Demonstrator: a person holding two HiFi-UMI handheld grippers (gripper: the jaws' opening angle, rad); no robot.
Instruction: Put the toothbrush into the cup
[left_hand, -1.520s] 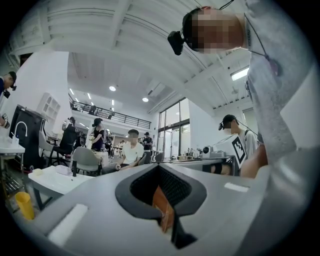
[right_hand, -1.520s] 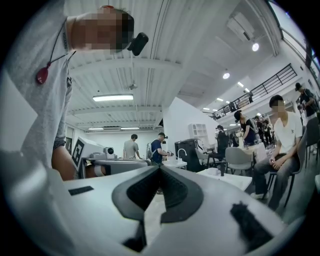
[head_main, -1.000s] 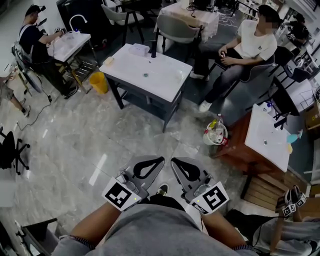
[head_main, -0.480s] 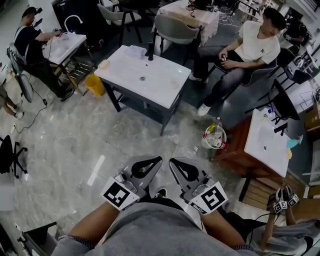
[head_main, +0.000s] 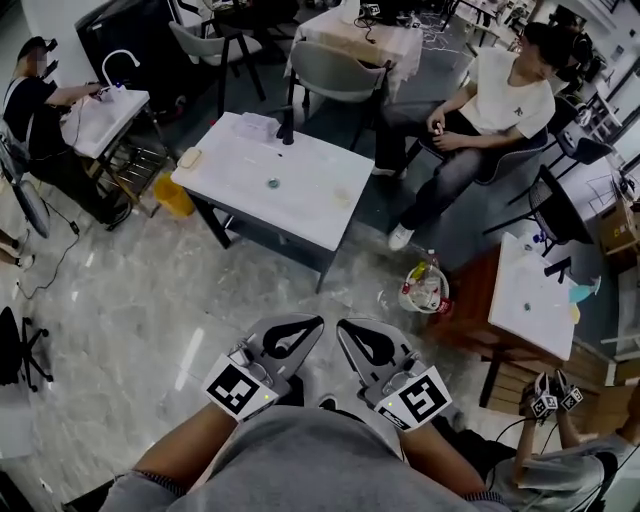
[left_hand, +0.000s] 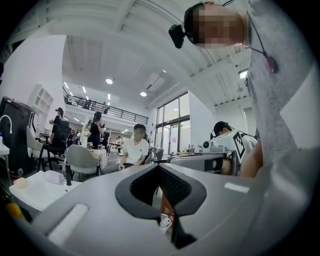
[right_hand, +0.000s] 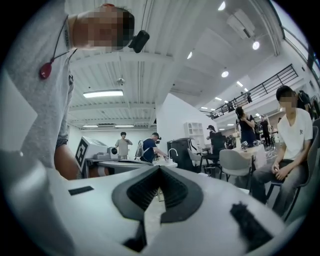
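Note:
Both grippers are held side by side close to my body, pointing level over the floor. My left gripper (head_main: 316, 322) is shut with nothing in it, and its tips (left_hand: 159, 166) meet in the left gripper view. The right gripper (head_main: 343, 325) is likewise shut and empty (right_hand: 159, 167). Ahead stands a white sink table (head_main: 300, 205) with a black faucet (head_main: 286, 130), a small white object (head_main: 257, 125) and a pale bar (head_main: 188, 157). I cannot make out a toothbrush or a cup on it from this distance.
A seated person in a white shirt (head_main: 500, 95) and a grey chair (head_main: 335, 70) are behind the table. A bin of bottles (head_main: 424, 286) and another white sink table (head_main: 530, 300) stand to the right. A yellow bin (head_main: 173, 194) is at the left.
The white sink table and the seated person have come nearer and lower in the head view. Both grippers keep their place before my body, still shut.

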